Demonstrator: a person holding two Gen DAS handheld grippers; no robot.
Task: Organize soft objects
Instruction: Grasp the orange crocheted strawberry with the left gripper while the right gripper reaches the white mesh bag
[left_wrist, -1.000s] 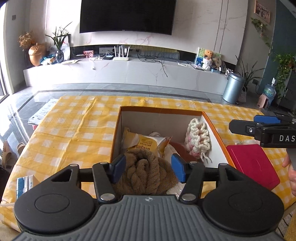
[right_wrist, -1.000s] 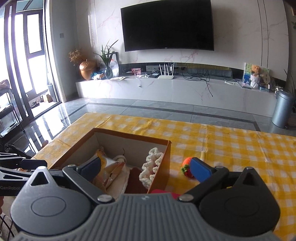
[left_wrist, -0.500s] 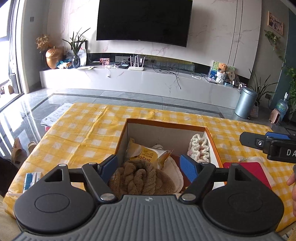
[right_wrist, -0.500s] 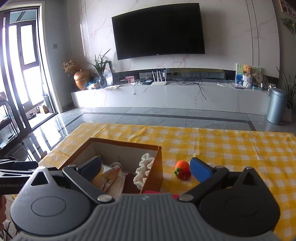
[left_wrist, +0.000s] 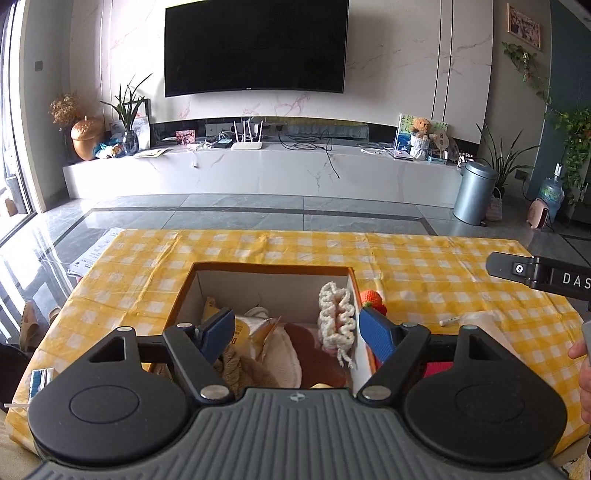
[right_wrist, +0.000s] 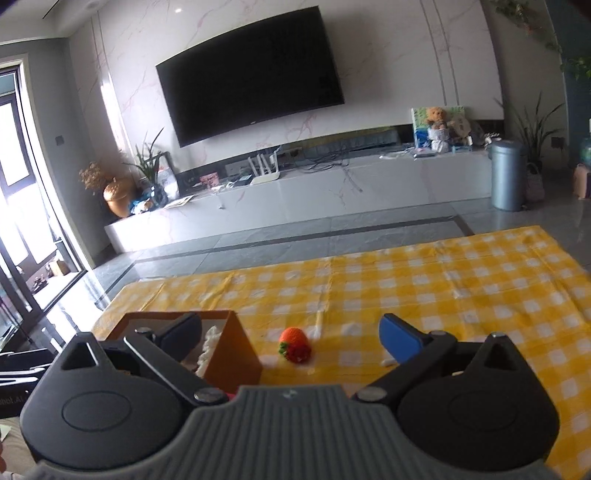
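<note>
The left claw (left_wrist: 297, 334) is released, spread above the open orange cardboard box (left_wrist: 271, 268); below its blue pads lies a brown knitted towel (left_wrist: 242, 369), with a white crocheted piece (left_wrist: 337, 314) against the box's right wall. The right claw (right_wrist: 291, 334) is spread too, and an orange-red crocheted strawberry (right_wrist: 294, 344) lies between its fingers on the yellow checked tabletop (right_wrist: 461, 280).

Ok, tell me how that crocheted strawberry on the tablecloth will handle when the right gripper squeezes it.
The crocheted strawberry looks yarn-made, so it will probably compress rather than resist. It seems small and likely light. Its rounded shape may let it roll on the checked tablecloth if nudged by the open right gripper.
</note>
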